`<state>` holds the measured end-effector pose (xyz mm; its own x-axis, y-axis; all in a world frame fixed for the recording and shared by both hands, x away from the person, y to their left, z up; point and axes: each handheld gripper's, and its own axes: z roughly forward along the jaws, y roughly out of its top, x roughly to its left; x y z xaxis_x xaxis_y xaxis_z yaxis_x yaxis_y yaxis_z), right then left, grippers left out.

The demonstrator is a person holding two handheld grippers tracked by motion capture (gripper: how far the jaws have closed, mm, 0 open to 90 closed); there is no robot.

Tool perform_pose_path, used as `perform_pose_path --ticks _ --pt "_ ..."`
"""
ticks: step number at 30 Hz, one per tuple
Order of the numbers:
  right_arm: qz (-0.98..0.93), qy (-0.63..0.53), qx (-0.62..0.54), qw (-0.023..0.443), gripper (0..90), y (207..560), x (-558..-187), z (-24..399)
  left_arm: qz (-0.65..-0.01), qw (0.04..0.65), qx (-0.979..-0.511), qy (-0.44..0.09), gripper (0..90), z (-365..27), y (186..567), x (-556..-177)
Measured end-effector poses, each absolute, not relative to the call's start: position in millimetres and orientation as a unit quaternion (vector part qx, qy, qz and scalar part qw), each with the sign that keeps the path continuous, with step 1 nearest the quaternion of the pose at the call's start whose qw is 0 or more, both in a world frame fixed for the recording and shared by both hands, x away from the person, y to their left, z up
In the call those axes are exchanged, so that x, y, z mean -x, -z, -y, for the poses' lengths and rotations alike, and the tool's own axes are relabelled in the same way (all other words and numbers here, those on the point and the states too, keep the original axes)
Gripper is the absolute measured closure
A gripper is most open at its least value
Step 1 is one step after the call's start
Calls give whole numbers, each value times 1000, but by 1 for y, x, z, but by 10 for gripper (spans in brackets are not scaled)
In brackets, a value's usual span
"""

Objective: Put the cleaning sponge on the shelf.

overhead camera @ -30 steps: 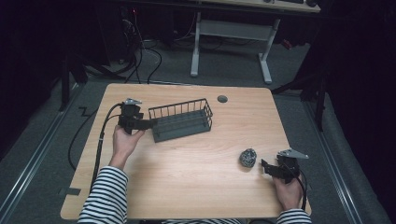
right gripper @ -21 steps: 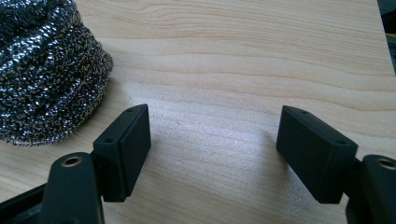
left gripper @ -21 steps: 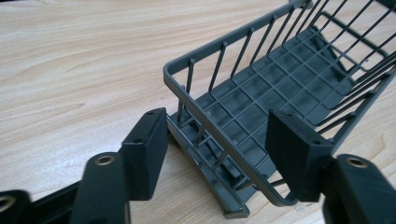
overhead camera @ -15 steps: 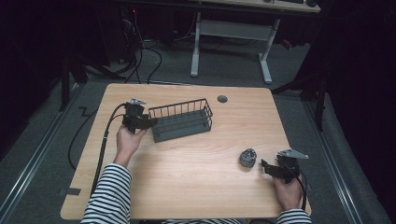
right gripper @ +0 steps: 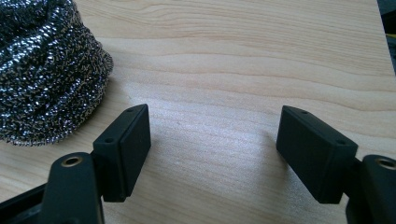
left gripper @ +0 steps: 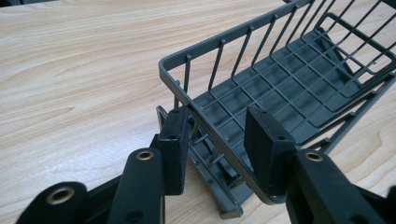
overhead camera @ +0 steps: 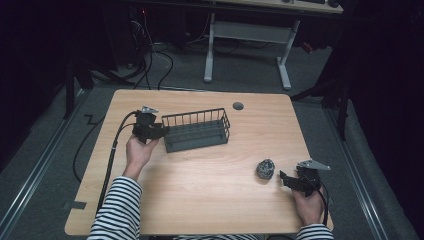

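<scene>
From above we see our left gripper [overhead camera: 159, 131] at the near end of the wire basket [overhead camera: 196, 131] and our right gripper [overhead camera: 283, 178] just beside the steel scourer [overhead camera: 265, 169]. In the left gripper view our jaws straddle the basket's end wall (not clamped). In the right gripper view our jaws stand wide, scourer [right gripper: 44, 70] off their left

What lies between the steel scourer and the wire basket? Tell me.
Bare wooden tabletop separates the scourer from the basket, as the high view shows.
</scene>
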<state>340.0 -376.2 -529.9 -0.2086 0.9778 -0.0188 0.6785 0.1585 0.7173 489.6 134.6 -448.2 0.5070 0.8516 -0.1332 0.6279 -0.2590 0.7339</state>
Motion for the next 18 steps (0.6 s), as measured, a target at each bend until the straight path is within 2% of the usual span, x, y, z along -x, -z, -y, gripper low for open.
perform_pose_path --ticks 18 --pt "-718 -297 -577 252 263 530 -340 376 -450 402 -785 -141 600 -108 450 -473"
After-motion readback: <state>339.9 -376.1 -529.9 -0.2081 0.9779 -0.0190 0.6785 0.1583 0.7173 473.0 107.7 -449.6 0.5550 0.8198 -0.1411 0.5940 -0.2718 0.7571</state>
